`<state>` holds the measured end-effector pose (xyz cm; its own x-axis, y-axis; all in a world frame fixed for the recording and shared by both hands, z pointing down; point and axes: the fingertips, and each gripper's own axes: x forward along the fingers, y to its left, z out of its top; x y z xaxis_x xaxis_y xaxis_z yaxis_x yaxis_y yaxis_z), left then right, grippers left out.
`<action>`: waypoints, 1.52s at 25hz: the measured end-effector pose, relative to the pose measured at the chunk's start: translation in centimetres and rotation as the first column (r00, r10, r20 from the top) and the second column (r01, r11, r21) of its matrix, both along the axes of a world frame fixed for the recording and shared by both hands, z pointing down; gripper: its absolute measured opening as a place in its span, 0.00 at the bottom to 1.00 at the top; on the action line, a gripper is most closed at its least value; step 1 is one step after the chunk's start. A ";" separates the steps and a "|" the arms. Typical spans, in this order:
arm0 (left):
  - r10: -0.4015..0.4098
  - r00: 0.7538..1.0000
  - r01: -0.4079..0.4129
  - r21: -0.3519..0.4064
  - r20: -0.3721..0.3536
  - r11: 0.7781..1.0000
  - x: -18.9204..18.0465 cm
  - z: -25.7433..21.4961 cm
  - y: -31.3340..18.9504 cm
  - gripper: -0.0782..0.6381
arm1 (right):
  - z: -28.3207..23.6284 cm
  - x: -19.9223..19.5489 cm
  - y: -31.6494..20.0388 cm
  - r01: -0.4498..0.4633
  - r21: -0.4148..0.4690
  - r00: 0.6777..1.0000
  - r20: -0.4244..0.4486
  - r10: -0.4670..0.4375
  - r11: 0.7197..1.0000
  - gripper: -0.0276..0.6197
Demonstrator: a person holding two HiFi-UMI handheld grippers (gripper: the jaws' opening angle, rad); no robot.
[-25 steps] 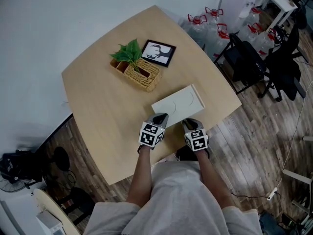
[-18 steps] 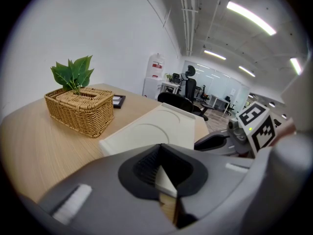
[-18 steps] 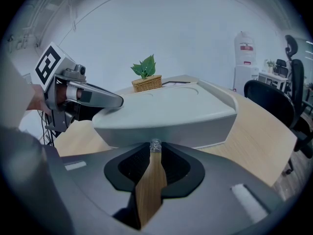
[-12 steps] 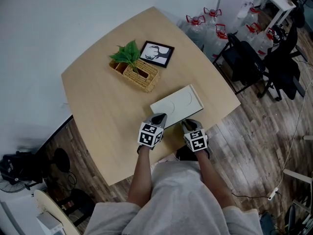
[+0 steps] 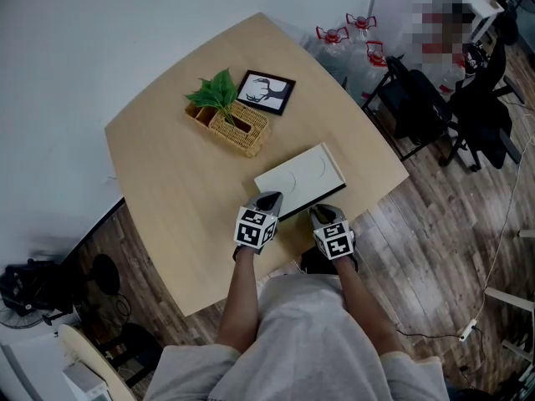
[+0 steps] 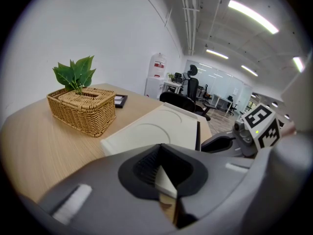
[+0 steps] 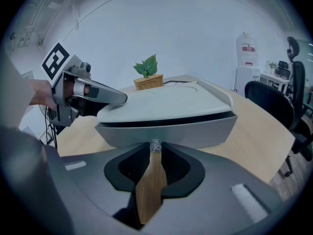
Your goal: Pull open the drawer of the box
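Nothing shifted — left gripper (image 5: 271, 200) clenched atop one box (image 5: 303, 170), right gripper (image 5: 321, 213) pinching its knob (image 7: 155, 145).

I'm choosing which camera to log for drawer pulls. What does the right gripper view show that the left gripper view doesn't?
Right gripper view only: the drawer front of the flat white box, its small clear knob between the right gripper's tongs, and the left gripper resting on the lid. Left gripper view only: bright ceiling light strips and the right gripper from outside. Both: the box's lid, the woven wicker basket of green leaves, the light wooden table.
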<state>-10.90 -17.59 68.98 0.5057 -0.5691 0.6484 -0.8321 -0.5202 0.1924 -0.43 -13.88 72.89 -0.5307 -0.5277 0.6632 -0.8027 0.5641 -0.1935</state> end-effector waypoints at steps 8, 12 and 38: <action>0.002 0.999 -0.001 0.010 -0.035 1.000 0.1 -0.3 0.1 0.18 | -0.1 0.3 0.6 0.004 0.008 1.000 0.001 -0.004 1.000 0.16; 0.009 0.999 -0.008 0.008 -0.035 1.000 0.2 -0.3 0.2 0.18 | -0.1 0.4 0.8 0.003 0.005 1.000 -0.003 -0.003 1.000 0.16; 0.014 1.000 -0.014 0.001 -0.021 1.000 0.1 -0.2 0.0 0.18 | -0.1 1.5 2.6 -0.004 0.002 1.000 -0.025 0.004 1.000 0.16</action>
